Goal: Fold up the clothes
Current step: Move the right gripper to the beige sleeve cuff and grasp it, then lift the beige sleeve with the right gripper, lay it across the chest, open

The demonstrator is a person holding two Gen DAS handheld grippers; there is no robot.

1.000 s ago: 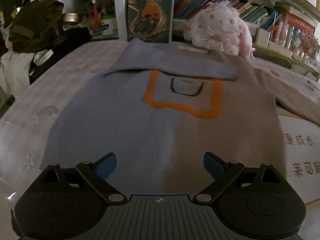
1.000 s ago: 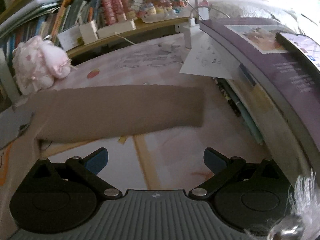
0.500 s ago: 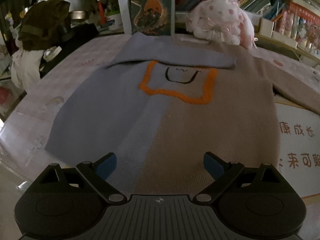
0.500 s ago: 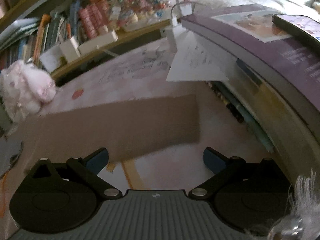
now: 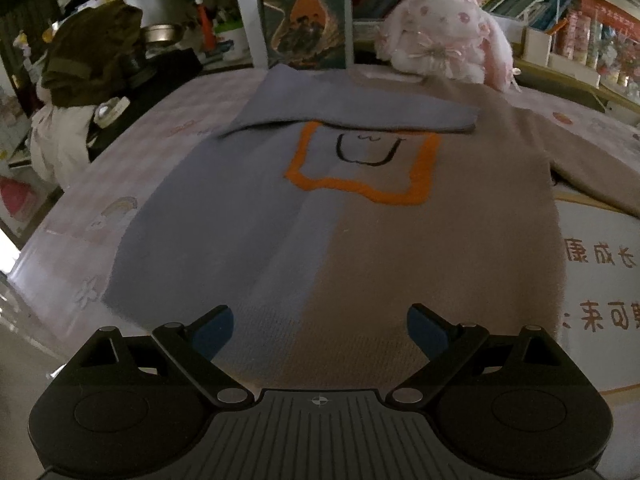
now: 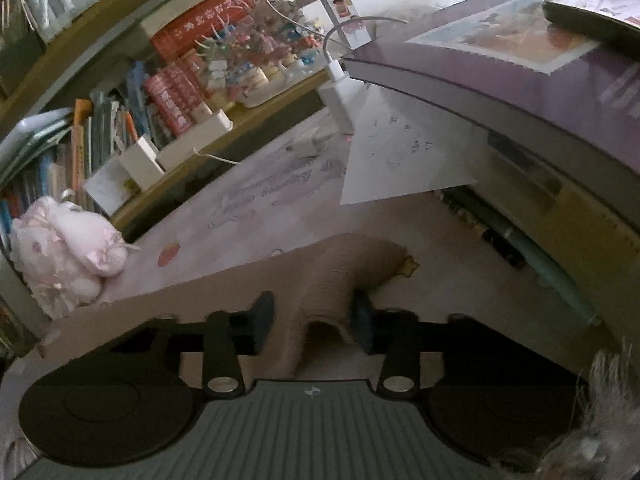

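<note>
A sweater (image 5: 320, 216), half grey-blue and half tan with an orange square on the chest, lies flat on the bed. Its blue left sleeve (image 5: 352, 108) is folded across the chest. My left gripper (image 5: 320, 330) is open and empty above the hem. In the right wrist view the tan right sleeve (image 6: 328, 276) stretches over the bed, and my right gripper (image 6: 312, 320) is shut on its cuff, which bunches up between the fingers.
A pink plush rabbit (image 5: 444, 52) and a book (image 5: 306, 14) stand at the head of the bed; the rabbit also shows in the right wrist view (image 6: 64, 252). Dark clothes (image 5: 92, 56) are piled at left. A shelf of books (image 6: 168, 112), a white paper (image 6: 396, 156) and a purple desk (image 6: 520, 80) border the right.
My right gripper moved down onto the sleeve cuff and closed on it, bunching the cloth. My left gripper drew back a little from the sweater and stays open.
</note>
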